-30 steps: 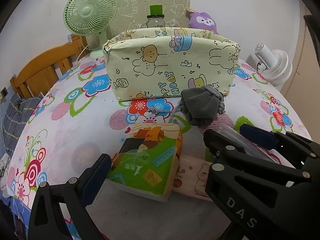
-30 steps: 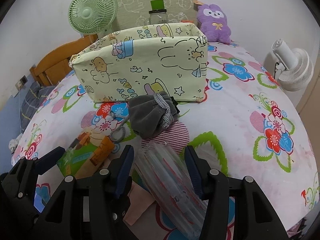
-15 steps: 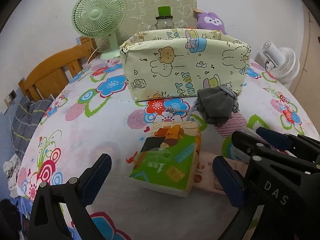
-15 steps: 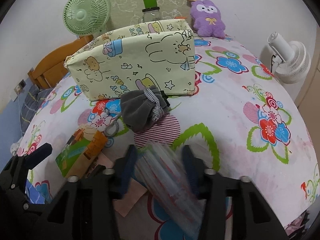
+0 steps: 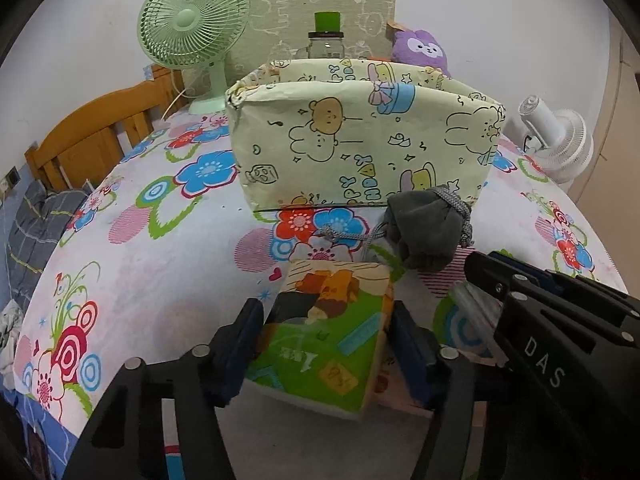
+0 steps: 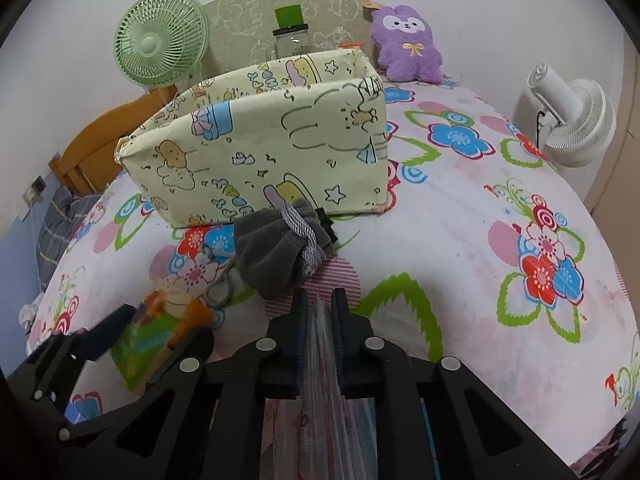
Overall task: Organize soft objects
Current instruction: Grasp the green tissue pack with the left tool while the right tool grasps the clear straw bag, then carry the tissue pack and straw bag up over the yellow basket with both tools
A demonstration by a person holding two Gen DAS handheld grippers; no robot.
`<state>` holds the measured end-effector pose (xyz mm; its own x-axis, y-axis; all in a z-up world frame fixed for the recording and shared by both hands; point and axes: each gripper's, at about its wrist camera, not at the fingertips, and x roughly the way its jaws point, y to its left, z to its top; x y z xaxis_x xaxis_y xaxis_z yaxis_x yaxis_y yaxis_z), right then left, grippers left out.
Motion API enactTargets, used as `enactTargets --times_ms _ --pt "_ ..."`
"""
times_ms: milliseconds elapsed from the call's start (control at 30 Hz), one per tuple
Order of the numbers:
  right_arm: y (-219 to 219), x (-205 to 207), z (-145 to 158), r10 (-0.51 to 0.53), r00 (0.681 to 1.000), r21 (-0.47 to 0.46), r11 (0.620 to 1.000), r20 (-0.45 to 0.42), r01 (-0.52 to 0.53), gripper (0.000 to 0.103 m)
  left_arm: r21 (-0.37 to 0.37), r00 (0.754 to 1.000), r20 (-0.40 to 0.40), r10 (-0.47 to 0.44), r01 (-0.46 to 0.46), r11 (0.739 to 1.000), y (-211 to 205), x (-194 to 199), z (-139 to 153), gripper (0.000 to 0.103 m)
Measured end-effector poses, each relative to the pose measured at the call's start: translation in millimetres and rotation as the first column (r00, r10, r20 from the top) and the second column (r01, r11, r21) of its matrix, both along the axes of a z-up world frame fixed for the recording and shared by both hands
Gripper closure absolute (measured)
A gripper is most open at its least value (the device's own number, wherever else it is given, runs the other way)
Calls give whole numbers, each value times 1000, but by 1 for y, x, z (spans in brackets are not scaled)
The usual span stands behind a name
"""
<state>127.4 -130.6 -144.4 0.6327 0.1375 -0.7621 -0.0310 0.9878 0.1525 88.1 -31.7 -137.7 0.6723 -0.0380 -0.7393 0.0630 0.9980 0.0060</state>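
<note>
A green and orange tissue pack (image 5: 324, 340) lies on the flowered bed cover; my left gripper (image 5: 326, 328) is shut on its two sides. It also shows in the right wrist view (image 6: 156, 336). My right gripper (image 6: 320, 304) is shut on a clear plastic bag (image 6: 326, 400) with red print, squeezed flat between the jaws. A grey drawstring pouch (image 6: 280, 252) lies just ahead of both grippers, against the front wall of a pale yellow cartoon-print fabric bin (image 6: 256, 152). The bin stands open-topped mid-table (image 5: 360, 148). A pink packet (image 5: 384, 388) lies partly under the tissue pack.
A green fan (image 5: 192, 32) and a jar with a green lid (image 5: 326, 36) stand behind the bin. A purple plush (image 6: 406, 44) sits at the back right. A white fan (image 6: 572, 116) is at the right edge. A wooden headboard (image 5: 92, 136) is on the left.
My left gripper has closed from wide open onto the tissue pack. My right gripper has closed tight on the clear plastic bag, flattening it.
</note>
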Motion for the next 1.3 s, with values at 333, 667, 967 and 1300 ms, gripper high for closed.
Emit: enactTargets --times_ms 333,667,967,1300 --pt "4 -1 9 -10 1000 -14 1000 20 11 90 -18 1000 17 18 -18 1000 2 0 7 55" --pt "-1 -7 37 -18 997 -1 1000 72 18 90 -15 997 74 3 -2 1000 -8 -7 34 55" --pt "-2 -15 67 -16 992 7 1000 127 15 90 -14 991 131 0 2 1000 -12 -13 62 56" --pt "2 -19 96 -6 986 6 1000 169 5 90 -16 983 186 -1 4 1000 -12 -17 93 56"
